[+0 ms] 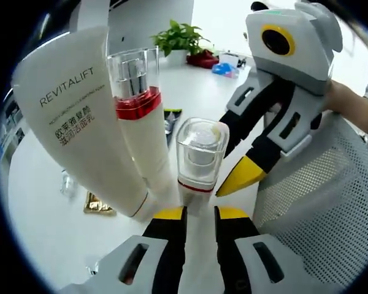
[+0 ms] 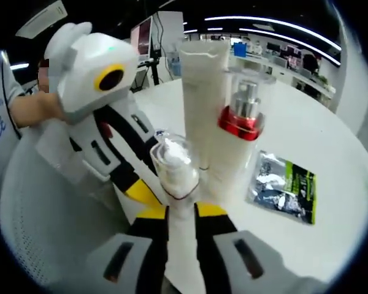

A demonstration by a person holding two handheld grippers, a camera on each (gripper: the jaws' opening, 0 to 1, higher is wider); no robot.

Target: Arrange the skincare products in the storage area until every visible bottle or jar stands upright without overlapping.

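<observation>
A small white bottle (image 1: 199, 153) with a clear square cap stands on the white table (image 1: 43, 184). Its body runs down between the yellow tips of my left gripper (image 1: 200, 213), which is shut on it. My right gripper (image 2: 181, 211) also pinches this small bottle (image 2: 175, 162), coming from the opposite side. Just behind stand a tall white pump bottle (image 1: 141, 122) with a red band and a big white REVITALIFT tube (image 1: 80, 116), close together. The right gripper view shows the pump bottle (image 2: 242, 122) and the tube (image 2: 202, 92) beyond the small bottle.
A black-and-green sachet (image 2: 285, 184) lies flat on the round table (image 2: 331, 141). A gold packet (image 1: 98, 204) lies near the tube's foot. White mesh (image 1: 319, 202) rises beside the grippers. A potted plant (image 1: 181, 37) and red item (image 1: 202, 59) sit at the far edge.
</observation>
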